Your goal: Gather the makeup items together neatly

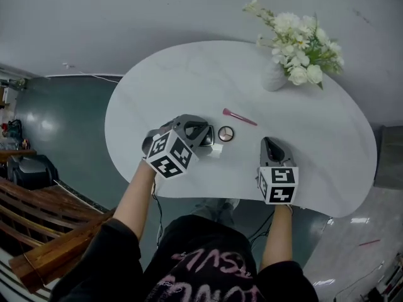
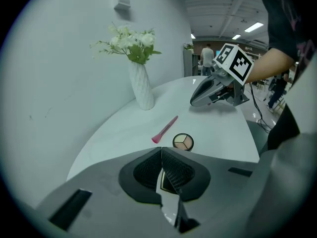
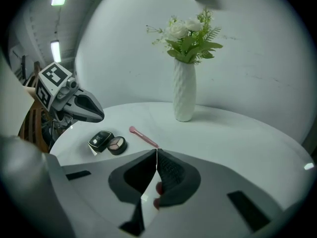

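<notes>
On the white table [image 1: 189,74] a pink makeup brush [image 1: 239,116] lies just beyond a round eyeshadow compact [image 1: 225,133]. A black rectangular compact [image 3: 100,141] sits touching the round one [image 3: 117,144] on its left, with the brush [image 3: 143,137] to their right. My left gripper [image 1: 203,133] hovers over the black compact, jaws shut with nothing between them; the compact's gold-edged side shows below the tips [image 2: 161,151]. My right gripper [image 1: 268,142] rests to the right of the items, apart from them, its jaws [image 3: 156,152] shut and empty.
A white ribbed vase [image 1: 274,75] with white flowers stands at the table's far right. A small white piece [image 1: 216,151] lies beside the black compact. The table's near edge runs just under both grippers; a dark wooden bench [image 1: 38,231] stands on the floor at the left.
</notes>
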